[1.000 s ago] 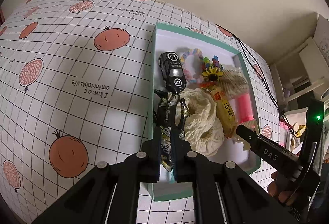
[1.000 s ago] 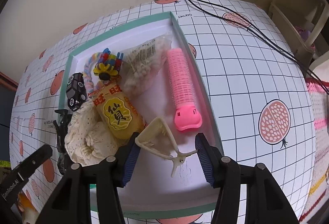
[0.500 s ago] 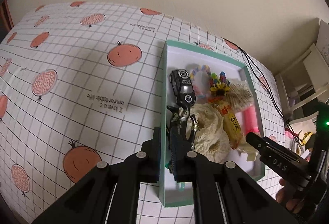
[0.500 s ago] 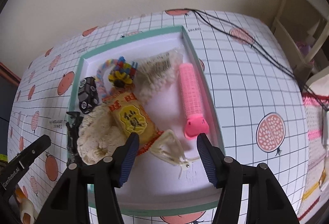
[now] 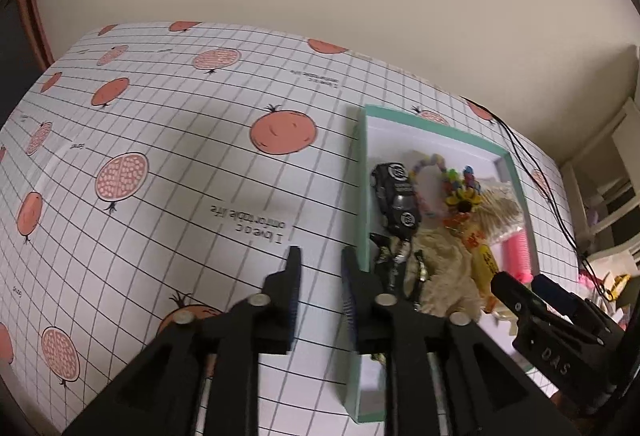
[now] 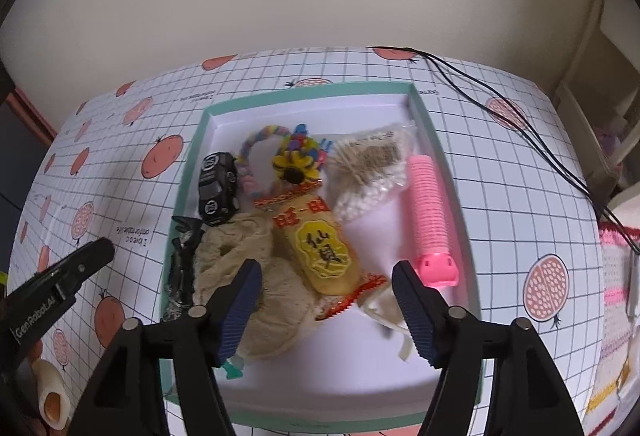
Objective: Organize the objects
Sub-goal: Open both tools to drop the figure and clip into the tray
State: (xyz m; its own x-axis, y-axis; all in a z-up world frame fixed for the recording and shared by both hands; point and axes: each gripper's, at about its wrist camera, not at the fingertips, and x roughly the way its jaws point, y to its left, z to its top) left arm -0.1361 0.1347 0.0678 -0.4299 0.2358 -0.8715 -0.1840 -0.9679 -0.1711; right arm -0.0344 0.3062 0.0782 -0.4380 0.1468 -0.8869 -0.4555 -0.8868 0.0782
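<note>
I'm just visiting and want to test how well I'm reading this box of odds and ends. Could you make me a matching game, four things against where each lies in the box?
Things:
1. black toy car
2. pink ribbed hair roller
3. yellow snack packet with red edges
4. clear bag of cotton swabs

Places, in the right wrist view:
A. along the right-hand wall of the teal-rimmed box
B. near the left-hand wall
C. in the middle, beside the cream lace cloth
D. toward the far side, between the sunflower charm and the roller

Pairs: 1-B, 2-A, 3-C, 4-D
</note>
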